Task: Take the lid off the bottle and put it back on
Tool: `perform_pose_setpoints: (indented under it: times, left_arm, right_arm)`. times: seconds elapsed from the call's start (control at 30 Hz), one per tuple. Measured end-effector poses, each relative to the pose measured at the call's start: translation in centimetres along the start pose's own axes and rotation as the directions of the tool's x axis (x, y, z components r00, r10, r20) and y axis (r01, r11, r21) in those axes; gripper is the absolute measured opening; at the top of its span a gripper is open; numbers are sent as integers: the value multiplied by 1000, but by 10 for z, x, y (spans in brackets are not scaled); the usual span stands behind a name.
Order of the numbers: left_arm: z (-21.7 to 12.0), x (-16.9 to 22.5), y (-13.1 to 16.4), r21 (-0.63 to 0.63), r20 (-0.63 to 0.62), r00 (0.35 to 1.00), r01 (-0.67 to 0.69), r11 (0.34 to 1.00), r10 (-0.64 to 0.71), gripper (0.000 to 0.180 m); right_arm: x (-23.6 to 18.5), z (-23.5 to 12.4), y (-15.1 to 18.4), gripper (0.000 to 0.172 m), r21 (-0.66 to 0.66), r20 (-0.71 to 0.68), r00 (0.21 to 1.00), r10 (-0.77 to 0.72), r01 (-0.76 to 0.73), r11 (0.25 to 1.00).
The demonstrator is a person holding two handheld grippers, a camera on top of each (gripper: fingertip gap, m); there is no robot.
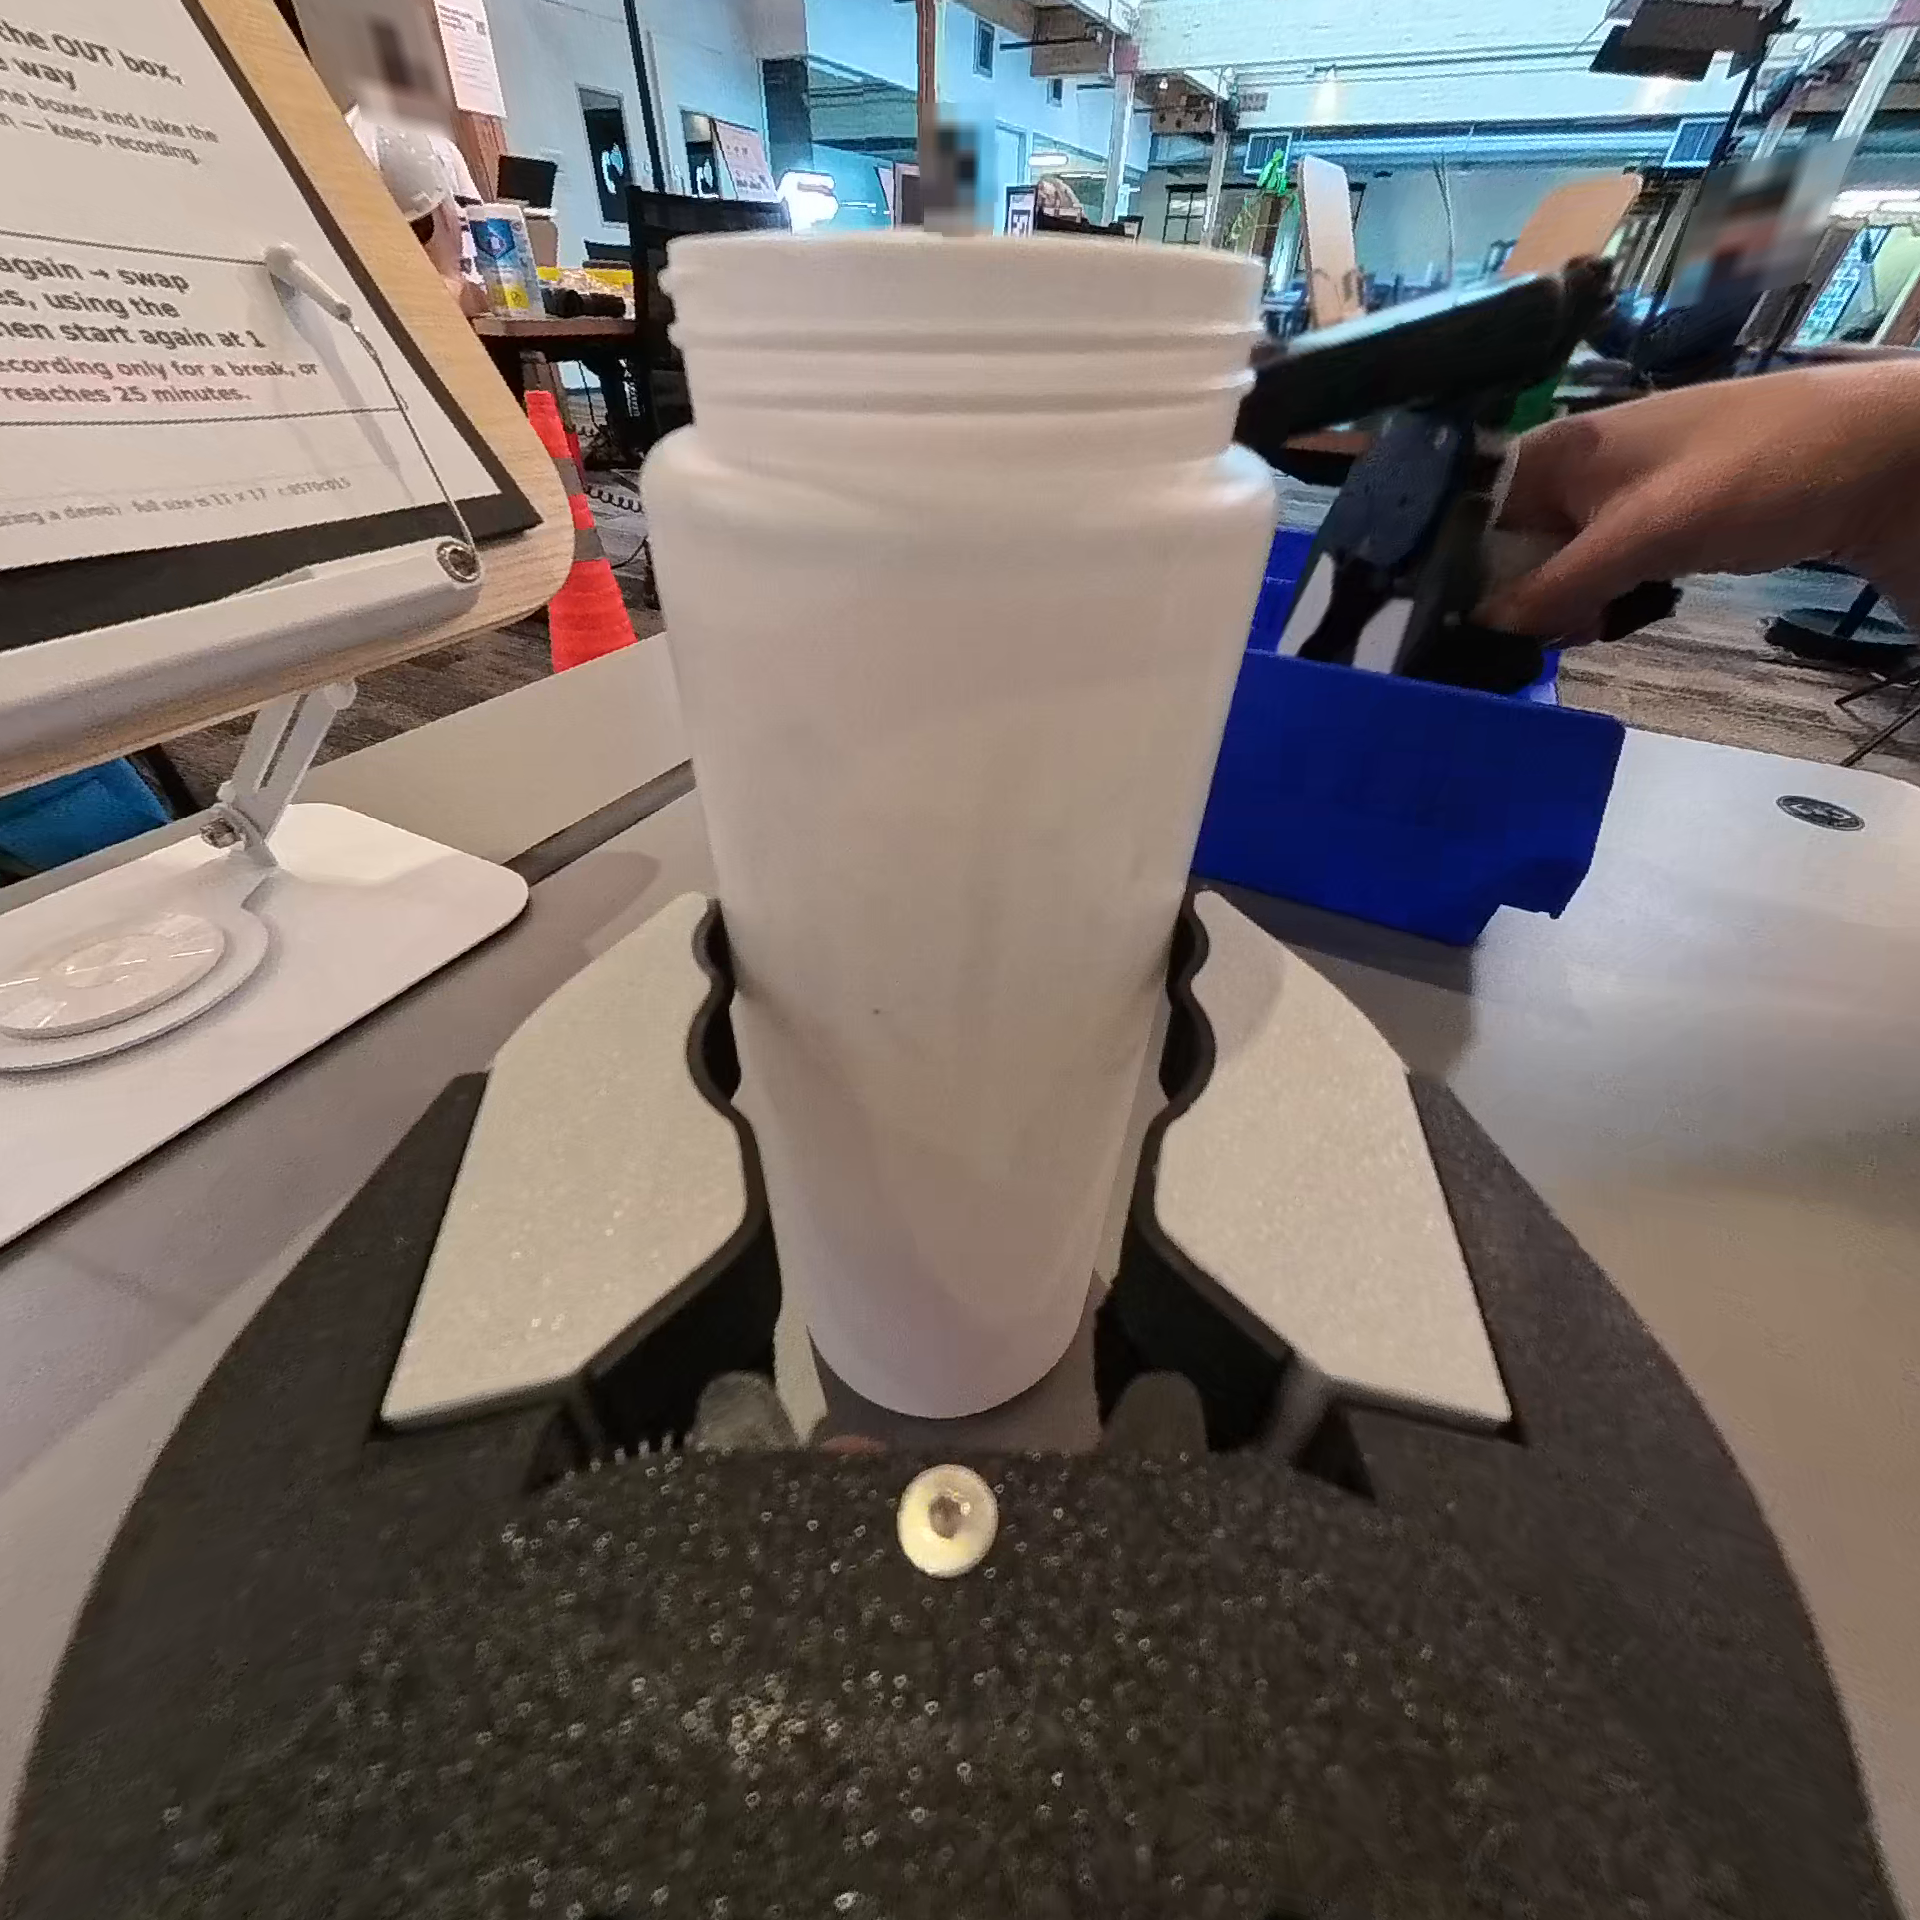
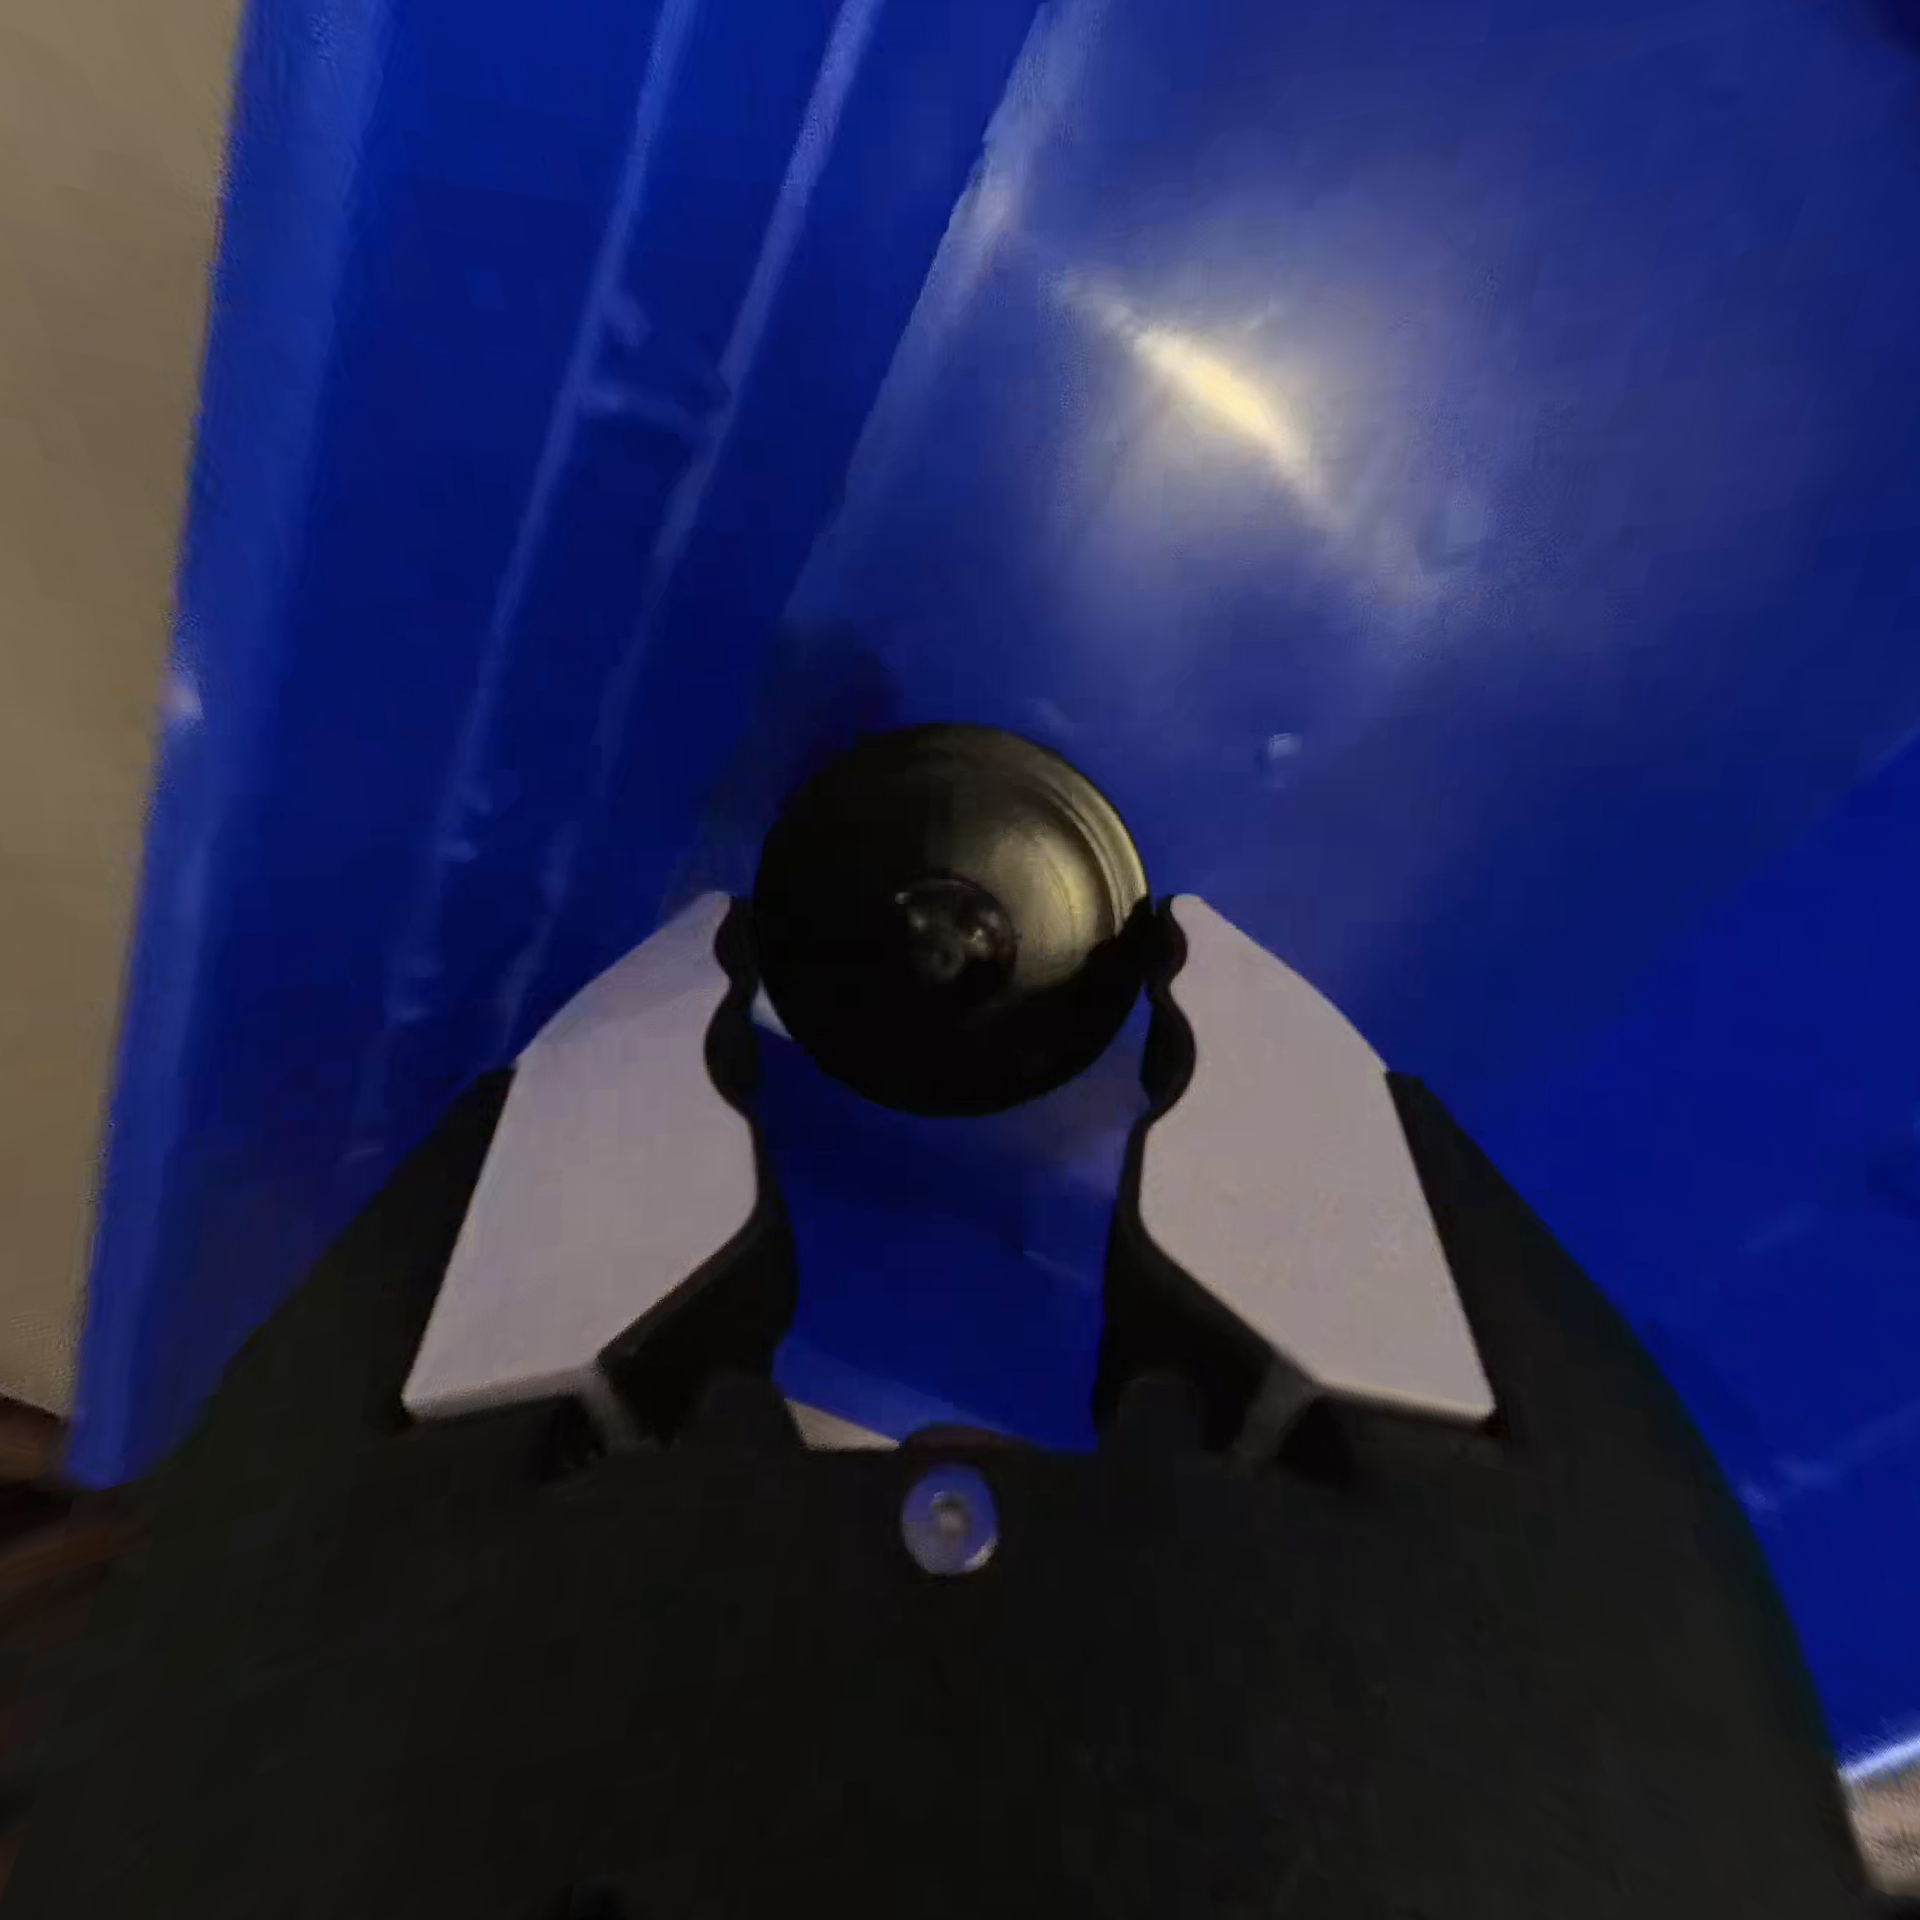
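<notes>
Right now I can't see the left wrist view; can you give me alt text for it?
The left gripper holds an upright white bottle by its lower body, its threaded neck bare with no lid on. To its right a hand lowers the right gripper into a blue bin; a document stand sits left.

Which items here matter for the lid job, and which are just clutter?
Job items:
white bottle, open, clamped in left tool
black lid, between right tool's fingertips, inside blue bin

Lying about:
instruction board on stand
orange cone
table
</notes>
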State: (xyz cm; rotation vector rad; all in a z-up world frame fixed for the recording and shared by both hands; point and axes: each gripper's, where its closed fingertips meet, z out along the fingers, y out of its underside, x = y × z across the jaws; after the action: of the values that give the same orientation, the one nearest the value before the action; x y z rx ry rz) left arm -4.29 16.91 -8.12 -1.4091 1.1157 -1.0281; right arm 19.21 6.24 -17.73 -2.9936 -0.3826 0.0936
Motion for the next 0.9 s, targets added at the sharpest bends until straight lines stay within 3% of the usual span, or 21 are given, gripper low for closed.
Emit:
perform_pose_setpoints:
  times: [0.17,0.47,0.53,0.6,0.7,0.8,0.9]
  left_arm:
    - [0,0,0,-1,-1,1000,2,1000,-2,80]
    - [1,1,1,-5,-2,1000,1,1000,-1,80]
    - [1,0,1,-5,-3,1000,2,1000,-2,80]
    - [1,1,1,-6,-4,1000,3,1000,-3,80]
    - [1,0,2,-5,-5,1000,6,1000,-6,79]
    - [1,0,2,-5,-6,1000,8,1000,-8,79]
    - [2,1,2,-9,-6,1000,4,1000,-4,79]
  right_arm:
    - [-17,16,21,72,-65,30,969,-243,245,967]
    - [-13,12,16,78,-1,21,972,-232,232,973]
    - [-10,-4,9,78,58,16,975,-222,221,974]
    - [-9,-36,-5,76,205,14,981,-195,188,961]
    - [-10,-109,-43,78,557,-20,988,-150,136,819]
    - [-30,-172,-66,83,817,20,984,-179,87,570]
    - [-70,-217,-82,90,958,76,952,-298,14,288]
